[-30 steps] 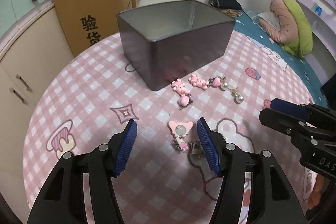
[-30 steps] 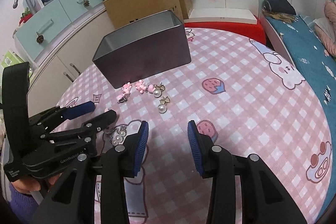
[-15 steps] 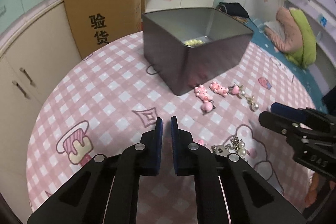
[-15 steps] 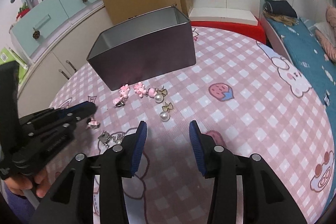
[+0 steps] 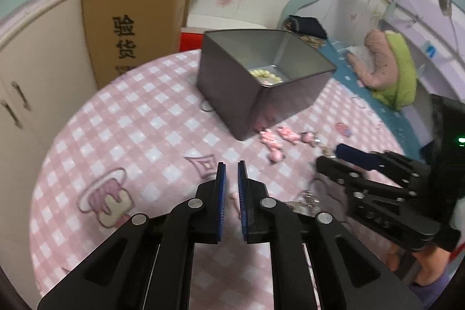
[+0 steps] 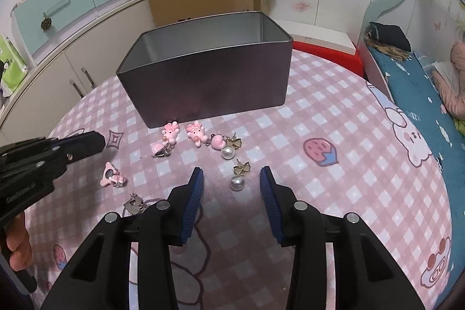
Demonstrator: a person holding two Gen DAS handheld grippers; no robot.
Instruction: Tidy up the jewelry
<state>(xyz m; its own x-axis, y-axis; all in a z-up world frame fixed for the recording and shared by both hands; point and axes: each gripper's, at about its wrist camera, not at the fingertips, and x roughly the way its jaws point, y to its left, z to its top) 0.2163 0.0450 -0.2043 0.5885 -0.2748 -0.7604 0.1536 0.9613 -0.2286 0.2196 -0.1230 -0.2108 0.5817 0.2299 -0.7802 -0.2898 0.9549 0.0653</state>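
A grey metal tin (image 6: 209, 83) stands open on the pink checked tablecloth; in the left wrist view the tin (image 5: 255, 95) holds a pale bead string (image 5: 266, 74). Pink charms (image 6: 170, 132) and pearl earrings (image 6: 238, 182) lie in front of it. A pink clip (image 6: 110, 177) lies on the cloth just right of my left gripper (image 6: 96, 143). My left gripper (image 5: 230, 167) is shut with nothing seen between its pads, raised above the cloth. My right gripper (image 6: 231, 179) is open, with a pearl earring between its fingertips on the cloth.
A cardboard box (image 5: 130, 19) leans against cream cabinets (image 5: 35, 71) behind the round table. A bed with a teal sheet (image 6: 418, 89) runs along the right. A silver charm (image 6: 133, 205) lies near the right gripper's left finger.
My left gripper closed, then lifted and swung left, away from the pink clip, which stays on the cloth. My right gripper moved forward toward the pearl earring.
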